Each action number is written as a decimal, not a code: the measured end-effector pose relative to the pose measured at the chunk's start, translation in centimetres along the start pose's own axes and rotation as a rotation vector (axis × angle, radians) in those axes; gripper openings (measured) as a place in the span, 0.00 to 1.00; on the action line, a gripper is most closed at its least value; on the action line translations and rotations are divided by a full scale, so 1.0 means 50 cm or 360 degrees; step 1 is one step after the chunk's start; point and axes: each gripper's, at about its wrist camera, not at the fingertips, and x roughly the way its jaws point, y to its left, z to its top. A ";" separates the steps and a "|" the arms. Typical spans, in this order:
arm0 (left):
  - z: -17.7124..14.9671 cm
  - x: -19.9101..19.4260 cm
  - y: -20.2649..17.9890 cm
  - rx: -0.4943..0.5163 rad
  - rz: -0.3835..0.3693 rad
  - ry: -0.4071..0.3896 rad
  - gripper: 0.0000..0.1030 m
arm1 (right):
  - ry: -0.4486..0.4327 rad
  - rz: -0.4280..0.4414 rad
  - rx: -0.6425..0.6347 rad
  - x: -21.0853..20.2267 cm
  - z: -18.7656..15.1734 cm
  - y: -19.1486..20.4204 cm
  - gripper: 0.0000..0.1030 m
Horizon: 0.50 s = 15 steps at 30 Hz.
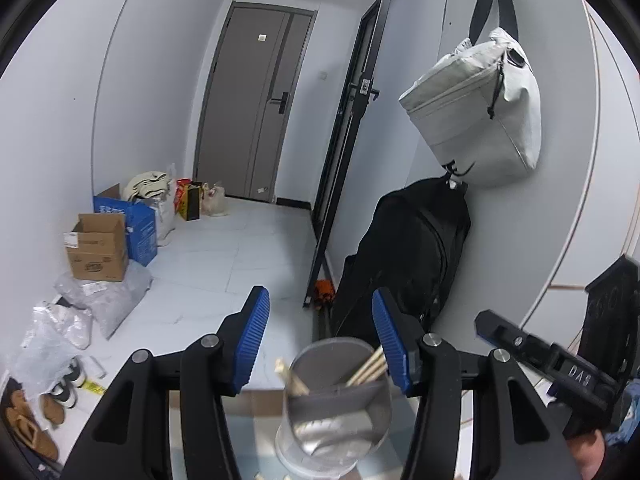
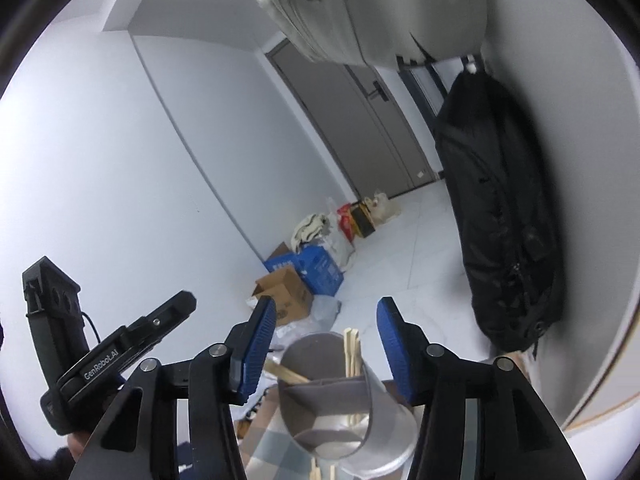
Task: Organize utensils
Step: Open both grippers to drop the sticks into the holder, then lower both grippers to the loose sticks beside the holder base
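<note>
Ahead of my left hand-held gripper I see a grey door [image 1: 256, 104] at the end of a white tiled floor [image 1: 224, 264]. Off to its left, along the wall, sit a brown cardboard box [image 1: 98, 248], a blue box [image 1: 138, 226] and crumpled plastic bags [image 1: 104, 300], with shoes [image 1: 36, 416] nearer me. To its right a pale bag [image 1: 480, 108] hangs above a black bag [image 1: 408, 256], both against the wall.
</note>
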 end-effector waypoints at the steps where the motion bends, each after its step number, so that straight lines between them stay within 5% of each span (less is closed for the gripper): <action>1: -0.004 -0.010 -0.001 0.0004 0.0009 0.0001 0.47 | 0.0002 -0.0004 -0.0007 -0.008 -0.001 0.003 0.55; 6: -0.025 -0.057 -0.008 -0.0003 0.0097 0.0011 0.65 | 0.0010 -0.0023 -0.0026 -0.058 -0.021 0.017 0.64; 12: -0.062 -0.090 -0.008 -0.0004 0.0167 0.0054 0.71 | 0.0032 -0.0050 -0.0040 -0.105 -0.055 0.030 0.82; 15: -0.088 -0.098 0.005 -0.0032 0.0219 0.0099 0.76 | 0.0084 -0.0064 -0.0064 -0.112 -0.077 0.038 0.83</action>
